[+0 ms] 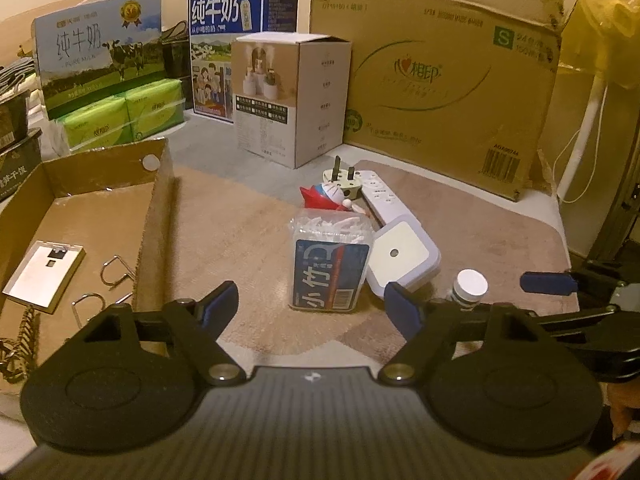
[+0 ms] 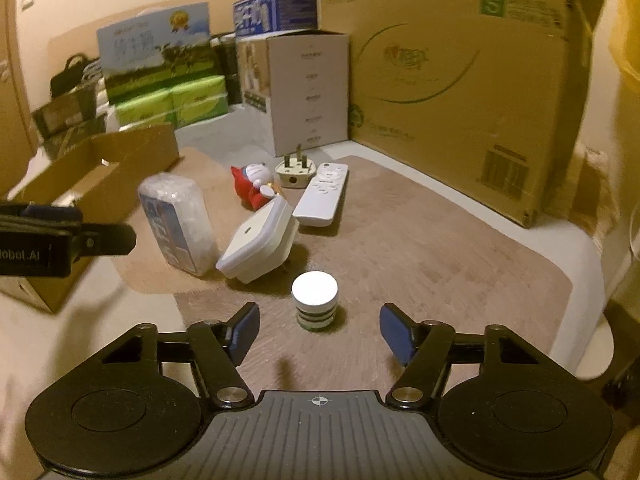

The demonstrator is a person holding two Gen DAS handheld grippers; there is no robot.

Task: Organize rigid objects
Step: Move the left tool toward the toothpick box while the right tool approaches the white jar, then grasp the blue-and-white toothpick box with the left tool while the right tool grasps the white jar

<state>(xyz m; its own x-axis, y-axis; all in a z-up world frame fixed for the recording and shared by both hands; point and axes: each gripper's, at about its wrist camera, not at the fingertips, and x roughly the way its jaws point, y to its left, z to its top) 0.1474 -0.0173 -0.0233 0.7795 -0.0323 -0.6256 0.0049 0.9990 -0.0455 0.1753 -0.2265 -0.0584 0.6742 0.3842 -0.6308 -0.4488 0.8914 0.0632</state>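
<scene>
On the brown mat [image 1: 240,240] stand a clear box of cotton swabs [image 1: 330,260] with a blue label, a white square night light [image 1: 402,254], a white remote [image 1: 386,196], a plug adapter [image 1: 342,182], a Doraemon figure [image 1: 324,196] and a small white-capped bottle [image 1: 470,286]. My left gripper [image 1: 310,304] is open, just in front of the swab box. My right gripper [image 2: 318,332] is open, with the small bottle [image 2: 316,300] standing between its fingertips, untouched. The swab box [image 2: 178,224], night light [image 2: 260,242], remote [image 2: 324,194], adapter [image 2: 294,170] and figure [image 2: 252,184] lie beyond it.
An open cardboard tray [image 1: 158,200] at the left holds a flat white card [image 1: 44,276] and metal hooks [image 1: 116,270]. A tall white carton [image 1: 292,96], a big cardboard box [image 1: 440,80], milk cartons [image 1: 100,56] and green tissue packs [image 1: 128,116] line the back.
</scene>
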